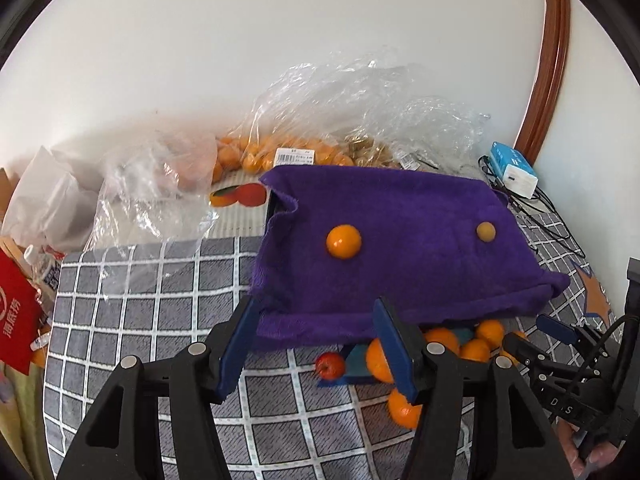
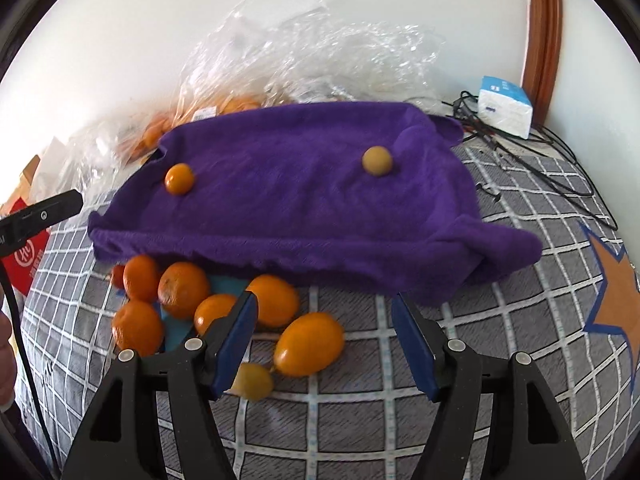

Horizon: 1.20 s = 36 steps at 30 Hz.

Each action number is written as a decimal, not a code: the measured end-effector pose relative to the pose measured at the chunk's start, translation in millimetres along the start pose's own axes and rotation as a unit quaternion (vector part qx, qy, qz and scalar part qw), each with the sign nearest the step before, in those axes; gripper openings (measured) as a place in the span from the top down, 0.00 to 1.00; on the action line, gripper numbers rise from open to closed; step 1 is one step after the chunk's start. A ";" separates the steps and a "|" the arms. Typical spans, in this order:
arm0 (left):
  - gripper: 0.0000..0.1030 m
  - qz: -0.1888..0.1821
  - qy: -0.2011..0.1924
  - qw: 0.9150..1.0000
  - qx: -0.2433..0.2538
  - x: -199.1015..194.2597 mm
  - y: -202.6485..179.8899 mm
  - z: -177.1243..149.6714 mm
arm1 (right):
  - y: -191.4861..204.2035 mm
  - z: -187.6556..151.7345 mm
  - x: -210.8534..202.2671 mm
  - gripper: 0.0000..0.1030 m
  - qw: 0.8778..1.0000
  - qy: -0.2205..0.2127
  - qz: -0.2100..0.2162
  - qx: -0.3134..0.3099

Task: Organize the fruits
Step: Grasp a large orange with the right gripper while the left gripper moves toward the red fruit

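both grippers, left gripper (image 1: 316, 344) and right gripper (image 2: 324, 340), hang with jaws released and empty near the purple towel (image 2: 288, 200); next, i'd guess, gathering the spilled oranges (image 2: 184, 292) on the bed.

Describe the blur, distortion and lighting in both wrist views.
Left wrist view: fisheye bends the checked bedcover, black corners frame it, the white wall glares, and the purple towel stays fairly sharp while the loose oranges smear. Right wrist view: same curvature, bright wall, with motion blur softening the plastic bags.
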<state>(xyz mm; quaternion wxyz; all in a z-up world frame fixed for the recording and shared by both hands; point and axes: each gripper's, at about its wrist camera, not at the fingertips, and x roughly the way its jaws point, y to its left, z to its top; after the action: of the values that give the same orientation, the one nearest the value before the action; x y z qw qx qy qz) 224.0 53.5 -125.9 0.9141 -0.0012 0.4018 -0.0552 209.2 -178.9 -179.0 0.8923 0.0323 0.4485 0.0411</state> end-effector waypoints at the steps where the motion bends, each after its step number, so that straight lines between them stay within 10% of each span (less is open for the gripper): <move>1: 0.44 -0.001 0.005 1.000 -0.005 1.0 4.7 -5.4 | 1.7 -1.3 1.0 0.33 1.000 0.001 0.000 -0.002; 16: 0.40 -0.022 0.021 0.995 -0.091 15.8 41.7 -58.5 | 23.1 -11.9 23.1 0.31 0.999 0.004 -0.024 -0.033; 24: 0.40 -0.010 0.005 0.995 -0.099 19.2 41.7 -73.1 | 27.0 -12.1 19.1 0.66 0.998 -0.018 -0.020 -0.052; 36: 0.40 -0.002 0.002 0.995 -0.099 21.5 41.5 -81.2 | 22.5 -24.8 2.8 0.68 0.997 -0.032 -0.015 -0.071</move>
<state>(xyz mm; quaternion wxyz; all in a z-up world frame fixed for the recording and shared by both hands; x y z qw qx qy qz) 183.0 96.0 -198.6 0.9085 -0.0927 0.4071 -0.0168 190.0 -155.8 -193.9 0.9066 -0.0370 0.4163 0.0581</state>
